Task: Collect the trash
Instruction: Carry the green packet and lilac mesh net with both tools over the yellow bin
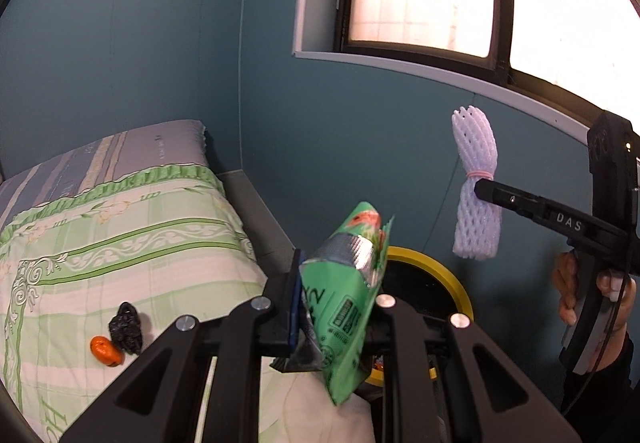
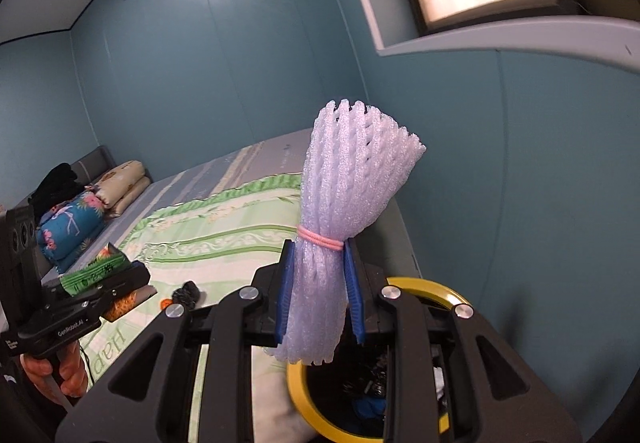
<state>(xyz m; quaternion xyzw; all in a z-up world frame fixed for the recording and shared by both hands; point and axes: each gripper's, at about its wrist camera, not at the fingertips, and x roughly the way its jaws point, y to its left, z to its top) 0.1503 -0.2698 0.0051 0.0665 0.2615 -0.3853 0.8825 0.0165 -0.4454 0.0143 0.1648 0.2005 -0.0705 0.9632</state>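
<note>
Carry-to-bin step: both grippers loaded, bin just under them.

I read the left gripper (image 1: 336, 307) as clenched on the green snack wrapper (image 1: 344, 299), and the right gripper (image 2: 320, 295) as clamped on the white foam net bundle (image 2: 340, 227) just below its pink band. The yellow-rimmed bin (image 2: 298, 395) sits at 6 o'clock beneath the foam and at 3 o'clock behind the wrapper. Next, as I judge it: centre each load over the opening, then release. Two scraps, an orange piece (image 1: 105, 350) and a black piece (image 1: 127, 328), lie touching at 8 o'clock on the bedspread (image 1: 120, 235), not yet collected.
</note>
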